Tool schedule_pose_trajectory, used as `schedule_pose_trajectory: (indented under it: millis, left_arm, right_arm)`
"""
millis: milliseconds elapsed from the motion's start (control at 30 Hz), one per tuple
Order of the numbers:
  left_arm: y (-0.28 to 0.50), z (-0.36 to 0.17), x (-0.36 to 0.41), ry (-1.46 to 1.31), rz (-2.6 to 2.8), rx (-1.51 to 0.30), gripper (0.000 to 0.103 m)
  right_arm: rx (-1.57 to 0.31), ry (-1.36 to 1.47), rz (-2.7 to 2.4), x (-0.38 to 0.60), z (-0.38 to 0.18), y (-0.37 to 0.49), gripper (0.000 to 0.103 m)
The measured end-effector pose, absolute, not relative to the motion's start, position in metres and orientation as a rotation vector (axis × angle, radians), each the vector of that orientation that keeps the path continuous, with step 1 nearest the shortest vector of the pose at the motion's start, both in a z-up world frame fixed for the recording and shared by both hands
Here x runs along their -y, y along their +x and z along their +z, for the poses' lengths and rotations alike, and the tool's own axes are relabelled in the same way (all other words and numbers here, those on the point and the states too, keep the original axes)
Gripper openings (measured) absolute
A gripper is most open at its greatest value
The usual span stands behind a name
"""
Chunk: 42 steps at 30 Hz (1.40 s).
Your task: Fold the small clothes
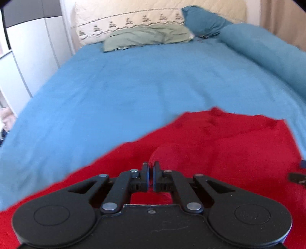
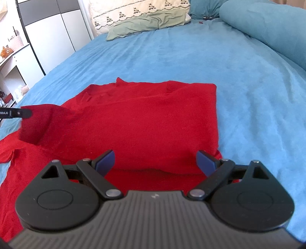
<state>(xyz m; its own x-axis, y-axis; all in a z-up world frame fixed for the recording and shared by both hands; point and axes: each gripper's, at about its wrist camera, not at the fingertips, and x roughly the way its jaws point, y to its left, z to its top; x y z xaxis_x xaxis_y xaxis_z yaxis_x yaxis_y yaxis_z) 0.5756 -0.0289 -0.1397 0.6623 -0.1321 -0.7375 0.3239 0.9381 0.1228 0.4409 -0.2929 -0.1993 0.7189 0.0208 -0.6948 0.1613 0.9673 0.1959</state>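
A red garment [image 2: 145, 122] lies on the blue bedspread [image 2: 248, 95], partly folded with its right side squared off. My left gripper [image 1: 151, 170] is shut on a pinch of the red garment [image 1: 210, 145] at its left side. In the right wrist view its tip [image 2: 21, 113] holds a lifted red sleeve end [image 2: 36, 124] above the cloth. My right gripper [image 2: 155, 160] is open and empty, its blue pads [image 2: 106, 162] spread over the garment's near edge. Part of the right gripper shows at the right edge of the left wrist view [image 1: 296, 177].
Pillows [image 2: 145, 23] and a cream headboard cover [image 2: 137, 9] lie at the far end of the bed. A rolled blue duvet [image 2: 267, 26] runs along the right side. White cabinets and shelves [image 2: 47, 34] stand to the left of the bed.
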Motion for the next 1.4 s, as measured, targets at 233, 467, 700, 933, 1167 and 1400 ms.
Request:
schedule_pose_trajectory:
  millis: [233, 467, 700, 933, 1167, 1400]
  left_arm:
    - [0.611, -0.192, 0.008, 0.307, -0.164, -0.860, 0.010]
    - [0.609, -0.208, -0.013, 0.288, -0.064, -0.844, 0.048]
    - [0.560, -0.152, -0.042, 0.122, -0.078, -0.737, 0.074]
    - [0.500, -0.108, -0.083, -0.033, -0.011, -0.704, 0.103]
    - [0.472, -0.110, -0.168, -0.185, 0.161, -0.736, 0.103]
    - [0.460, -0.148, -0.277, -0.383, 0.325, -0.772, 0.091]
  right_arm:
    - [-0.767, 0.226, -0.092, 0.290, -0.208, 0.444, 0.103]
    - [-0.765, 0.206, -0.099, 0.292, -0.210, 0.445, 0.103]
    - [-0.723, 0.152, -0.081, 0.276, -0.172, 0.434, 0.103]
    - [-0.682, 0.084, -0.035, 0.228, -0.115, 0.413, 0.103]
    - [-0.721, 0.122, 0.028, 0.161, -0.110, 0.412, 0.103]
    - [-0.757, 0.234, 0.039, 0.104, -0.134, 0.414, 0.103]
